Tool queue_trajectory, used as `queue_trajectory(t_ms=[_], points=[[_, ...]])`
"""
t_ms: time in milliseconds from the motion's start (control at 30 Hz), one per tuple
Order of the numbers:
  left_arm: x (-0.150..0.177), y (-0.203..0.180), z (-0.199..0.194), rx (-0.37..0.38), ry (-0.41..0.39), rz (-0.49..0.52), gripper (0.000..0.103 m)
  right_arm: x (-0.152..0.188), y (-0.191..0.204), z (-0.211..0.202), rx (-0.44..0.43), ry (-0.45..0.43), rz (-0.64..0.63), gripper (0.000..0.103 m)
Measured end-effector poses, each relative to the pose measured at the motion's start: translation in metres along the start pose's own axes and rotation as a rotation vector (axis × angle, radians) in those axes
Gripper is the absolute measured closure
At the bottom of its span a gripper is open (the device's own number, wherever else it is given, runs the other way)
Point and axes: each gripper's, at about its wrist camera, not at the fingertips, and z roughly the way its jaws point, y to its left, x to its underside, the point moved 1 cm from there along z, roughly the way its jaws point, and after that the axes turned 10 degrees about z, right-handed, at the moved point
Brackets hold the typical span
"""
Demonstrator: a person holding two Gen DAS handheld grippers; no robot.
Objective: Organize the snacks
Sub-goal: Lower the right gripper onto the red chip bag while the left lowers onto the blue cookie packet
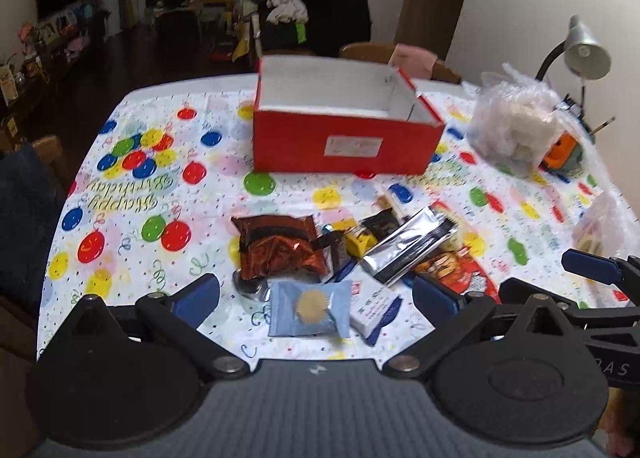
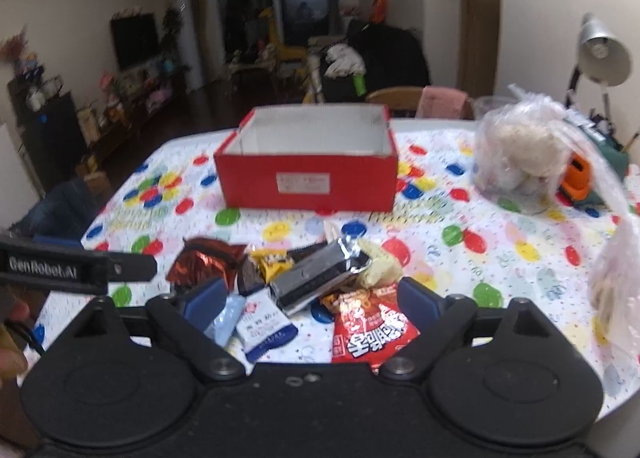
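Both tools spread, gripping nothing, left tool (image 1: 316, 298) and right tool (image 2: 310, 298) over near snack pile (image 1: 348, 254), empty red box (image 1: 344, 129) beyond at mid surface (image 1: 132, 193), balloon-print cloth, desk lamp (image 1: 586, 49) far right, dim living room behind.

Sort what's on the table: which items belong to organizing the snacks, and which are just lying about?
Job: red box, empty; brown foil packet; silver packet; light blue packet; white sachet; red snack bag.

Lying about: clear plastic bag; desk lamp; orange item.
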Motion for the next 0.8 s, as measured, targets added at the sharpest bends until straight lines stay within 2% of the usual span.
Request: queue_trajectory(t_ms=[233,367,533,700,800], points=[[0.001,0.016,0.038,-0.024,0.087,-0.057,0.000,0.002,-0.025,0.040,-0.007,0.101,-0.030,0.011],[0.008,0.014,0.067,-0.003,0.178,-0.068,0.000,0.005,-0.042,0.066,0.024,0.156,-0.041,0.011],[0.018,0.011,0.086,0.003,0.210,-0.070,0.000,0.008,-0.055,0.097,0.021,0.220,-0.065,0.008],[0.020,0.017,0.109,0.041,0.259,-0.126,0.000,0.009,-0.061,0.123,0.003,0.290,-0.069,0.008],[0.020,0.015,0.123,0.111,0.306,-0.134,0.000,0.008,-0.062,0.134,-0.005,0.312,-0.079,0.007]])
